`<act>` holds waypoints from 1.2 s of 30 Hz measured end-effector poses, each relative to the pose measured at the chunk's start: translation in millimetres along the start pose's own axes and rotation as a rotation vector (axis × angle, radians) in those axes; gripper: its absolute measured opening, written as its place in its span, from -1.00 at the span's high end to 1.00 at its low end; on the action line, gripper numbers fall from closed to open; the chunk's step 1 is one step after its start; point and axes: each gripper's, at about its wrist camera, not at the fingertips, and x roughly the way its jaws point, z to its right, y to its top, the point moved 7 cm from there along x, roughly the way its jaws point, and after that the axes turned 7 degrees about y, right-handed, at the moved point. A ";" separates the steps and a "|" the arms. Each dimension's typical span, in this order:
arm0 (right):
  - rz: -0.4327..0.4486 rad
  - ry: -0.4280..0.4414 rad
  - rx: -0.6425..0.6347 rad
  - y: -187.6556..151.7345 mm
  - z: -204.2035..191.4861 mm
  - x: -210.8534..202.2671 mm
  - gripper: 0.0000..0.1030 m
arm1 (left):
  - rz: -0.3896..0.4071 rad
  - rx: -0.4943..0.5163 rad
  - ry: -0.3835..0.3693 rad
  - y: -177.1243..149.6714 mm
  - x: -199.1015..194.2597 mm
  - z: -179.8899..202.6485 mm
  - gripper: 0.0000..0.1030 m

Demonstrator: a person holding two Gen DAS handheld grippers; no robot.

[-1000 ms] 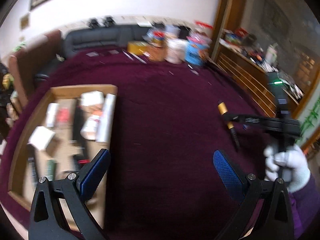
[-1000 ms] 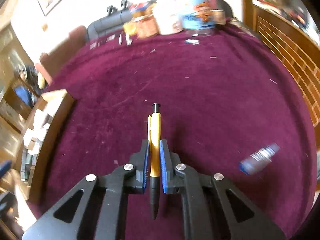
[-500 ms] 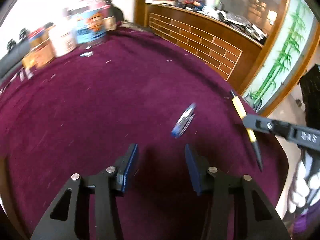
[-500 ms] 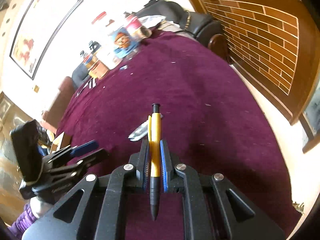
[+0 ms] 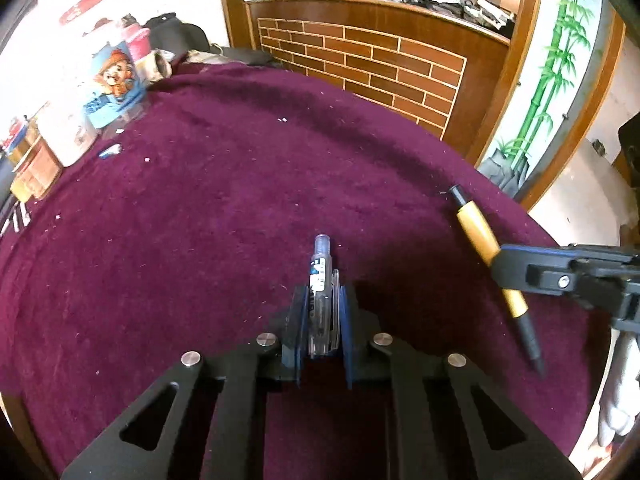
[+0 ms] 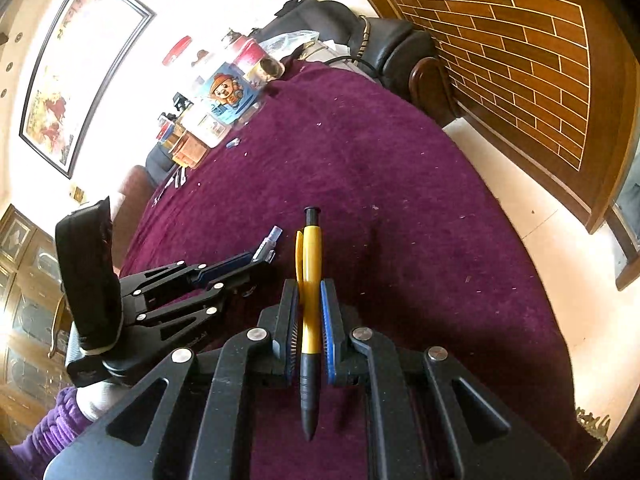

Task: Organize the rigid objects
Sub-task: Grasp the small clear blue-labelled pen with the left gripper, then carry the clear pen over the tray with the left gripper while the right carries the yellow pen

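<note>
A deep purple-maroon cloth (image 5: 200,220), flecked with pale specks, covers the worktop. The left tool (image 5: 319,332) is black with blue pads, closed around a clear pen (image 5: 320,280) printed in black and blue. The right tool (image 6: 308,328), also black with blue pads, grips a yellow pen (image 6: 311,272) with black ends. A blue tub (image 5: 114,84) shows a cartoon figure. The wood panel (image 5: 380,68) bears a brick pattern.

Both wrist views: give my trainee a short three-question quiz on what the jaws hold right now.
1. True or false: the left gripper has its jaws closed on the clear plastic pen with a blue label.
2. The right gripper holds which item? A) yellow-and-black pen B) cardboard box C) nothing
3. Fill in: both pens are over the ____ carpeted table.

Key: 1 true; 2 A; 3 maroon.
</note>
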 end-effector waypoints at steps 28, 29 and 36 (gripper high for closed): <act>-0.366 0.291 -0.435 -138.5 -308.8 146.1 0.83 | 0.196 -0.811 0.187 -273.0 -202.8 -298.6 0.76; -0.383 0.300 -0.447 -144.5 -319.1 153.4 0.83 | 0.193 -0.837 0.201 -284.6 -204.8 -306.9 0.76; -0.493 0.347 -0.461 -187.5 -380.4 199.8 0.83 | 0.153 -0.971 0.236 -337.6 -194.3 -341.6 0.76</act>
